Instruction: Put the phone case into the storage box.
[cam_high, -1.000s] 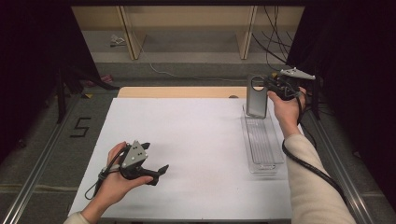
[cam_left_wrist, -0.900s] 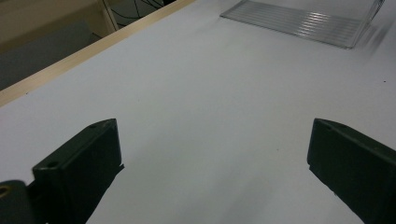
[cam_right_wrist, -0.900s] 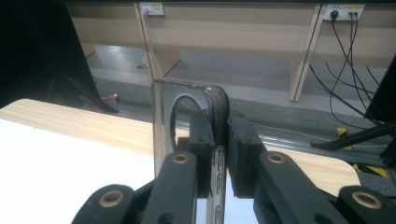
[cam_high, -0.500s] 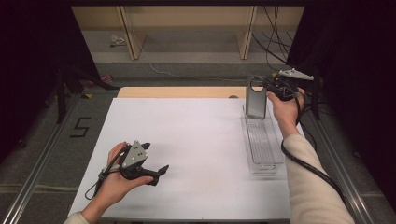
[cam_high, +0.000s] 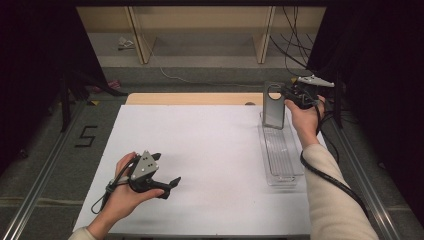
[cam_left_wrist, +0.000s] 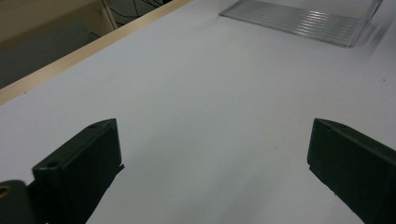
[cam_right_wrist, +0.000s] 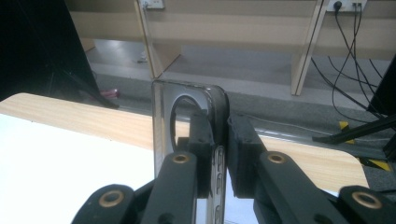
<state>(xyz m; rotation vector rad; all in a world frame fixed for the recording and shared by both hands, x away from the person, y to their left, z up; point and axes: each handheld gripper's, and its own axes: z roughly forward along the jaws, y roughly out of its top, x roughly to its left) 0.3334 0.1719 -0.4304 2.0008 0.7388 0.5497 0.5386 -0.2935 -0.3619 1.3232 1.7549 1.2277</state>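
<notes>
Clear plastic phone case stands upright at upper right of the high view, long axis vertical, camera cutout on top, pinched by the right gripper above a clear tray. Left gripper gapes wide, empty.

text: "5" | on: floor | left of table
</notes>
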